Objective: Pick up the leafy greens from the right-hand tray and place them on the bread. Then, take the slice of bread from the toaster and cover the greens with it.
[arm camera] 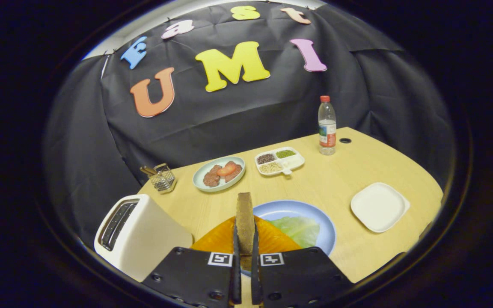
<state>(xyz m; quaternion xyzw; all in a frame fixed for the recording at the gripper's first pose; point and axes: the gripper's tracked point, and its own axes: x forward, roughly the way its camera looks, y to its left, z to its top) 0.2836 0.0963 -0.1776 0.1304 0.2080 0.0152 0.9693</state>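
A slice of bread (245, 218) is gripped edge-on between the two fingers of the tool (245, 273), which are drawn in narrow and pressed against its two faces at the bottom centre of the frame. The slice is held upright above a blue plate (315, 214) just ahead of the fingers. On that plate a leafy green (300, 229) is seen lying to the right of the held slice, with an orange, glossy piece (216, 239) spread under and to both sides of it; what that orange piece is cannot be told. A white toaster (141, 233) is placed at the lower left, beside the tool, with its slots turned upward. Further back on the wooden table (357, 162) a pale green plate (218, 173) with meat slices and a red slice is set at centre, and just right of it a white divided tray (280, 161) holding seeds and green bits. A small wire basket (162, 177) is found at the left edge of the table. A water bottle (327, 125) with a red cap is stood upright at the upper right, and a white square plate (379, 206) is laid at the right, well apart from the blue plate.
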